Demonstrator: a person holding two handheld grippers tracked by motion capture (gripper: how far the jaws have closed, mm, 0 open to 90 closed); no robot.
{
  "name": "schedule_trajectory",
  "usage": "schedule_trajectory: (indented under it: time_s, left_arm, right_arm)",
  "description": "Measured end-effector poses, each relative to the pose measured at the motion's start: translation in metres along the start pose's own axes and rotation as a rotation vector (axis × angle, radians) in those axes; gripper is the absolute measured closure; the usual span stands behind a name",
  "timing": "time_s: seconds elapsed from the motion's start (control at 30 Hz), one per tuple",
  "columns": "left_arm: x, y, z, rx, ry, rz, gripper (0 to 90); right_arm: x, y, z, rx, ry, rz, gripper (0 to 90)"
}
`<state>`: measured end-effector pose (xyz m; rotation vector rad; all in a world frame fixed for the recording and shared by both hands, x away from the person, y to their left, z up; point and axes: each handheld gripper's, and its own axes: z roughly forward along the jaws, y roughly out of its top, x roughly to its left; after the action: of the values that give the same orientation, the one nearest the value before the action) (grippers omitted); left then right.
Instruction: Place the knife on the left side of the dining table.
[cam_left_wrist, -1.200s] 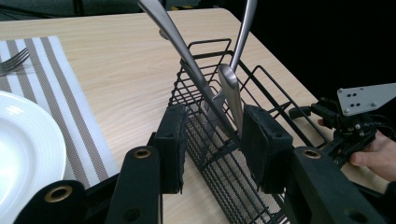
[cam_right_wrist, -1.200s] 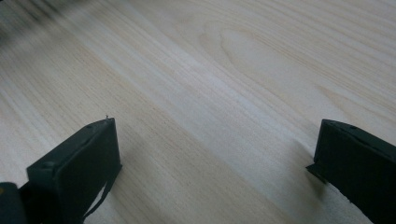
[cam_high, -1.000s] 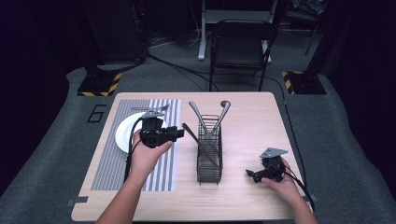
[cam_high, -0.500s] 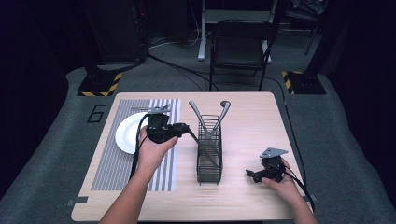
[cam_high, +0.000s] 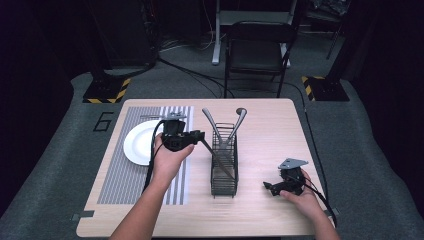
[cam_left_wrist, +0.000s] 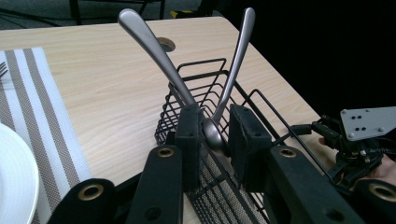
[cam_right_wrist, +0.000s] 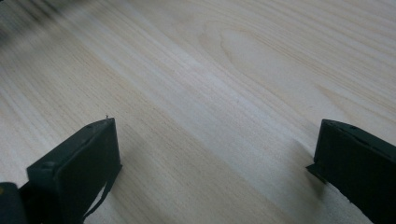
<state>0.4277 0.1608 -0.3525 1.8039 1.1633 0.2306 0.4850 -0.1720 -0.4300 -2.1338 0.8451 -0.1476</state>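
A black wire cutlery basket stands mid-table with two metal utensils leaning out of it, handles up. My left gripper hovers at the basket's left rim, shut on the rounded handle end of a third metal utensil. That utensil slants down into the basket. Between the pads of the left gripper it sits tight. My right gripper rests on the table to the basket's right, open, with bare wood between its jaws.
A white plate lies on a striped placemat, with a fork beyond it. A round hole pierces the tabletop behind the basket. A black chair stands past the far edge. The right gripper's grey plate appears beyond the basket.
My left gripper has carried the utensil right and slightly away from me, from over the placemat to the basket's rim, its tip now inside the basket. The right gripper has stayed still.
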Motion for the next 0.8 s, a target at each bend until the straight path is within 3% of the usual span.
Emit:
schedule_trajectory:
  time_s: [0.27,0.6,0.8]
  left_arm:
    - [-0.001,0.0,-0.001,-0.003,0.003,0.002,76.1]
    - [-0.029,0.002,-0.011,-0.009,-0.058,0.08,80.1]
    - [-0.042,0.005,-0.011,-0.007,-0.1,0.096,82.5]
  right_arm:
    - [0.0,0.0,0.0,0.0,0.0,0.0,0.0]
    - [0.0,0.0,0.0,-0.001,-0.001,-0.002,0.0]
    - [0.0,0.0,0.0,0.002,0.004,0.001,0.0]
